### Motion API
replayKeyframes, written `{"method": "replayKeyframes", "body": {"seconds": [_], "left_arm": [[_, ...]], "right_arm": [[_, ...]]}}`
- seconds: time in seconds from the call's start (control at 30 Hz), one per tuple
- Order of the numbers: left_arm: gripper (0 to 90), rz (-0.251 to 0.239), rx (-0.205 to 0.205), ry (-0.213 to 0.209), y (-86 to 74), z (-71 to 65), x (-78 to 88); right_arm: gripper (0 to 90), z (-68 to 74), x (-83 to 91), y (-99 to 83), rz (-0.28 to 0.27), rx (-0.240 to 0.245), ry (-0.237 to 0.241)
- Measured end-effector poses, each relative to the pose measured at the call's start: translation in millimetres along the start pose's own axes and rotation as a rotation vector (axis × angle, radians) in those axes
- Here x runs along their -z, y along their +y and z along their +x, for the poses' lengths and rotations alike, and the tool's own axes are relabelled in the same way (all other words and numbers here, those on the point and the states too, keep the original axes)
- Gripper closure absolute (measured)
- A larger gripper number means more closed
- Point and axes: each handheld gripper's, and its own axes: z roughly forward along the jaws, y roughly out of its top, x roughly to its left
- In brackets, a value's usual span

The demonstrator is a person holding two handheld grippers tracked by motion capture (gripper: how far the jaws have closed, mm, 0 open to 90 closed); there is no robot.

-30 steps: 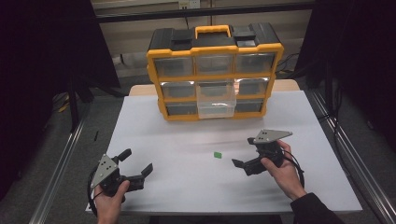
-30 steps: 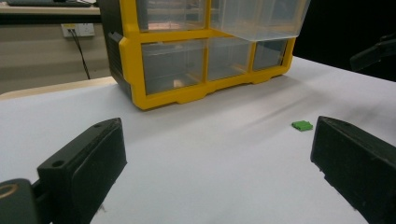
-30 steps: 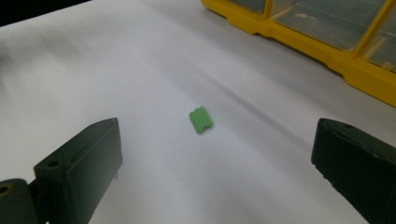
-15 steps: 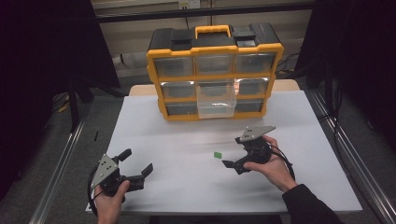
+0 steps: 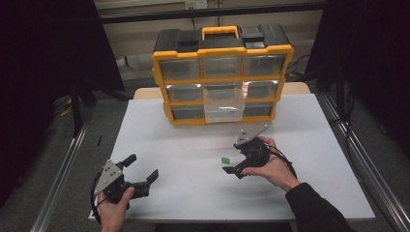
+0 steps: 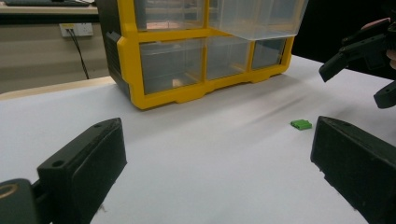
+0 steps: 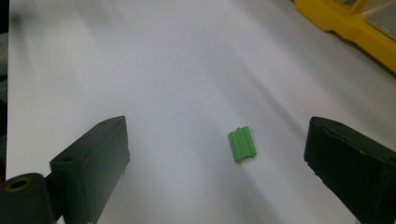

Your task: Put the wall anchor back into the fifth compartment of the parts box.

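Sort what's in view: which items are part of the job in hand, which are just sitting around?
In the job:
- small green part on the white table
- right tongs, open, closing in on the green part
- yellow drawer cabinet, with its clear middle drawer pulled out, likely the destination

Just there:
- left tongs, open, idle near the table's front edge

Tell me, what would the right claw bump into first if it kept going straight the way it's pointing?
Probably the small green block. It lies on the white table just ahead of the right claw, between its wide-open jaws. Past it the tabletop looks bare, though depth is hard to judge.
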Motion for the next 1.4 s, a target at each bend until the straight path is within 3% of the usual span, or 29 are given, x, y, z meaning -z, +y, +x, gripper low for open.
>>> {"method": "replayKeyframes", "body": {"seconds": [0.4, 0.63, 0.77, 1.0, 1.27, 1.4], "left_arm": [[3.1, 0.002, 0.000, -0.005, -0.2, 0.4, -0.4], [3.1, 0.005, -0.012, -0.004, 0.1, 0.5, -0.6], [3.1, 0.008, -0.009, -0.005, 0.0, 0.3, -0.6], [3.1, 0.008, -0.007, -0.005, -0.1, -0.1, -0.6], [3.1, -0.001, -0.006, -0.011, 0.0, 0.2, -0.8], [3.1, 0.004, -0.009, -0.007, 0.1, 0.2, -0.6]], "right_arm": [[15.7, -0.8, -14.9, 10.8, 0.121, 0.051, 0.062], [22.9, -4.7, -21.6, 18.3, 0.177, 0.053, 0.086], [27.9, -5.5, -26.9, 22.8, 0.263, 0.029, 0.104], [38.9, -9.2, -37.1, 27.7, 0.345, 0.039, 0.117], [50.2, -16.8, -40.7, 31.6, 0.384, 0.025, 0.118], [55.9, -19.2, -42.9, 33.9, 0.423, 0.040, 0.118]]}}
